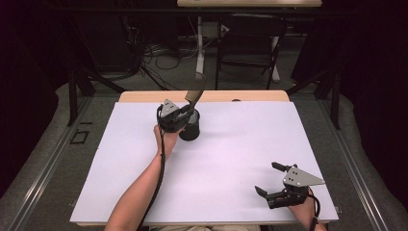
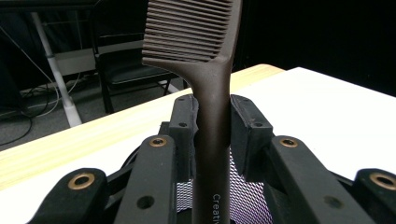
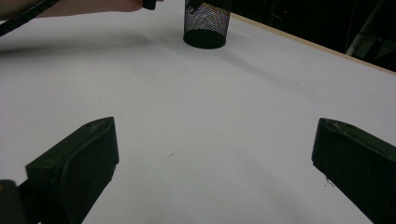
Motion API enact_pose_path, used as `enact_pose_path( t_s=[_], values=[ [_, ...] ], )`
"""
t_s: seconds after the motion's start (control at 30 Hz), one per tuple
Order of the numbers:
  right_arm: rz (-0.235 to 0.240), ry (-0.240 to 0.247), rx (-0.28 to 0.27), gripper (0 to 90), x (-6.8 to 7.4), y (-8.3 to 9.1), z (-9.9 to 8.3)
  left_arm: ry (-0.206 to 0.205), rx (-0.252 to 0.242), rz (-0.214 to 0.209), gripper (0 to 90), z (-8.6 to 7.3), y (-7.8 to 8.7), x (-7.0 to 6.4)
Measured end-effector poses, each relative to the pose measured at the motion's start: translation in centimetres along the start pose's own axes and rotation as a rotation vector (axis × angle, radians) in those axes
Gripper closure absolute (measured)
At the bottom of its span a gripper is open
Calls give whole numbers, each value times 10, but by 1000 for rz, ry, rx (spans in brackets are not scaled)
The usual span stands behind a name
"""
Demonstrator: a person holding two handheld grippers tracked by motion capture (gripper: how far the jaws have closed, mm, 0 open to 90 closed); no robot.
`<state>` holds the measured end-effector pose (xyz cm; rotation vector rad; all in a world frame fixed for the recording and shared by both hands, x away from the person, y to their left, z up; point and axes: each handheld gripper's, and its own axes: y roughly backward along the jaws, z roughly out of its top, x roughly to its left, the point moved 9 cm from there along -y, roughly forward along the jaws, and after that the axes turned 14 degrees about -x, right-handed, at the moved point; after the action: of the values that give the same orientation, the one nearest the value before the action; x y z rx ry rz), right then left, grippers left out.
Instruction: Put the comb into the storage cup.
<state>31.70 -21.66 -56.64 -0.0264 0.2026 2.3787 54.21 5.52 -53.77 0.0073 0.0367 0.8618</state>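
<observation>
Standing upright over mesh cup [image 1: 189, 128], brown comb [image 2: 210, 116] has handle clamped between left gripper [image 1: 185, 113] fingers [image 2: 182, 126], teeth end up. Cup sits far left-centre on white table [image 1: 231, 159], left hand [image 1: 166, 137] just beside it. Right gripper [image 1: 267, 179] rests near right corner of table, well apart from cup; its fingers [image 3: 79, 158] spread wide, holding nothing. Chair [image 1: 250, 43] on floor beyond far edge.

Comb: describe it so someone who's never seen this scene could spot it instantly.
On the white table, look toward the far edge for the black mesh cup. Directly above it, the left tool clamps a dark brown comb by its handle, upright, teeth end topmost. Nothing else here has teeth.
</observation>
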Motion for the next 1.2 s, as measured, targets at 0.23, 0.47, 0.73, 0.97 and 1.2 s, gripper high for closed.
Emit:
enact_pose_path(
  t_s=[0.23, 0.47, 0.73, 0.97, 1.2],
  values=[
    [0, 0, -1, 1, 0, 0, 0, -27, 26, -3, 607, -2, 5, -4],
    [2, 3, 4, 1, 0, 0, 0, -23, 47, -21, 376, 2, 16, -7],
    [1, 0, 5, 1, 1, -1, 0, -18, 101, -31, 182, 7, 25, -11],
    [4, 2, 6, 1, 1, 0, 0, -24, 123, -37, 115, 13, 38, -14],
    [2, -2, 6, 1, 1, 0, 0, -39, 168, -41, 41, 12, 55, -17]
  ],
)
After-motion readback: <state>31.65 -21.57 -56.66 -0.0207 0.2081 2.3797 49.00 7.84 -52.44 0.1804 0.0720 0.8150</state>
